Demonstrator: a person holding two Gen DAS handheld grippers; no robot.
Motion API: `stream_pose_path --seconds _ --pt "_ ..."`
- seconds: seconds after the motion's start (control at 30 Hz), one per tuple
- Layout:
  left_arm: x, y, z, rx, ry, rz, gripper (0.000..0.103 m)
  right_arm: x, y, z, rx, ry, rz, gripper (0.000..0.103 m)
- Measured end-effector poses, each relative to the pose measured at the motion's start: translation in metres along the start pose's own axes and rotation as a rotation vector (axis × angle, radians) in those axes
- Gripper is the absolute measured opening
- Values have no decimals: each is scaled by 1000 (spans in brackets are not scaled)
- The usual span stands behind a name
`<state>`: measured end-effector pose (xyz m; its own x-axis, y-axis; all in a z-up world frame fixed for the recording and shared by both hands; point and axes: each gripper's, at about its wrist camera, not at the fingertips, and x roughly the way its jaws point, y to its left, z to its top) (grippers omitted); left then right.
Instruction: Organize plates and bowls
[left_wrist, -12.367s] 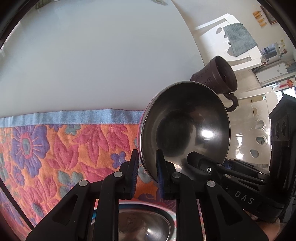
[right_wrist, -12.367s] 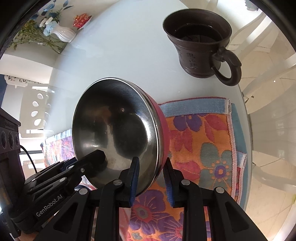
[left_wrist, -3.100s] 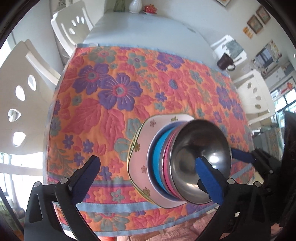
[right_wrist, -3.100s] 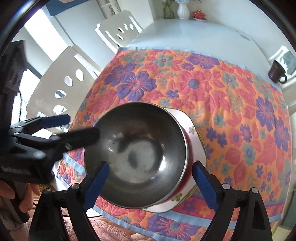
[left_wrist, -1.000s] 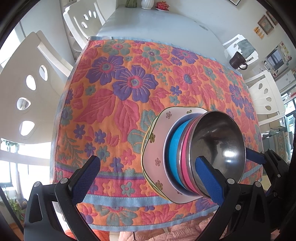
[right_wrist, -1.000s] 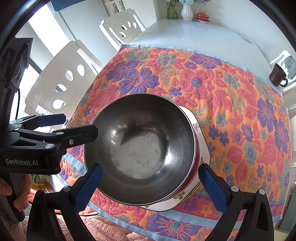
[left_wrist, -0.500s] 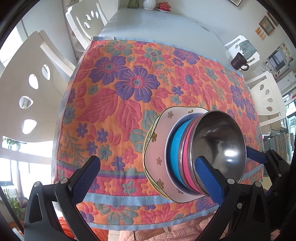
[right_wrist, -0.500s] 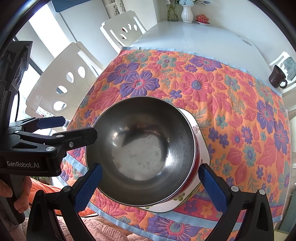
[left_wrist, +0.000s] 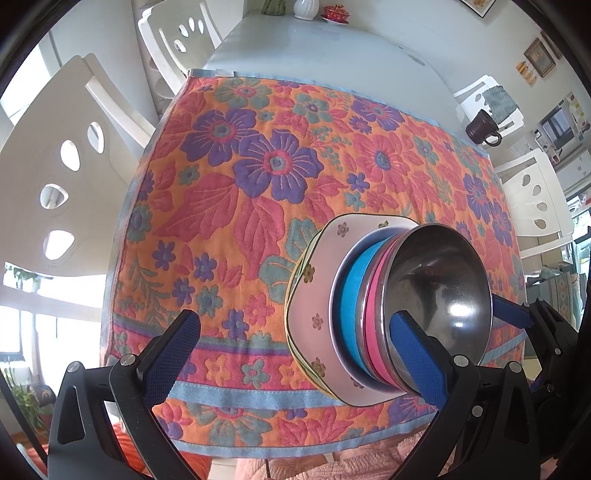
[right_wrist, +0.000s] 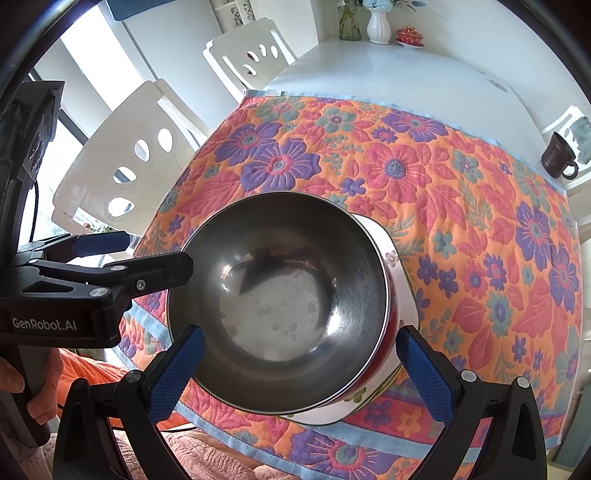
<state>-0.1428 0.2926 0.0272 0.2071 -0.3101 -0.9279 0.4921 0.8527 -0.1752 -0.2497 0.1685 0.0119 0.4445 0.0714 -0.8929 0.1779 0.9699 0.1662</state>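
Table (left_wrist: 332, 62) first: a white, glossy top with rounded edges, more than half of it under a quilted floral cloth (left_wrist: 258, 177), orange with raised purple and red flowers and a pale blue border. White moulded chairs (left_wrist: 55, 155) with oval cut-outs stand along the far side.

On the near part of the cloth sits the stack. Its base is a pale pink plate (left_wrist: 317, 295), squarish with soft corners, a thin yellow-green rim and small printed flowers. On the plate rests a steel bowl with a blue band (left_wrist: 349, 314), then one with a pink band (left_wrist: 375, 314), and on top a plain steel bowl (right_wrist: 280, 295), round and deep, its inside dull and speckled in the right wrist view, with a bright glint in the left wrist view. All are nested, rims level.

I hold my left gripper (left_wrist: 299, 350) low over the near edge, aimed across the table, its jaws spread wide: one blue textured pad lies over the cloth's border, the other in front of the stack's near side, gripping nothing. My right gripper (right_wrist: 295, 363) points down at the top bowl, jaws equally far apart, a blue pad on each side of the bowl's near rim; whether they touch it I cannot tell.

A dark brown mug (right_wrist: 559, 157) with a loop handle stands on bare tabletop beyond the cloth's far corner, well apart from the stack. A white vase (right_wrist: 378, 22) and a small red lidded dish (right_wrist: 410, 37) sit at the far end.
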Motion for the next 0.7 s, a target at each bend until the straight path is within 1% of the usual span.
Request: stream_pose_path --seconds 0.7 --pt "0 3 0 -74 -6 10 102 2 -7 5 -42 6 25 103"
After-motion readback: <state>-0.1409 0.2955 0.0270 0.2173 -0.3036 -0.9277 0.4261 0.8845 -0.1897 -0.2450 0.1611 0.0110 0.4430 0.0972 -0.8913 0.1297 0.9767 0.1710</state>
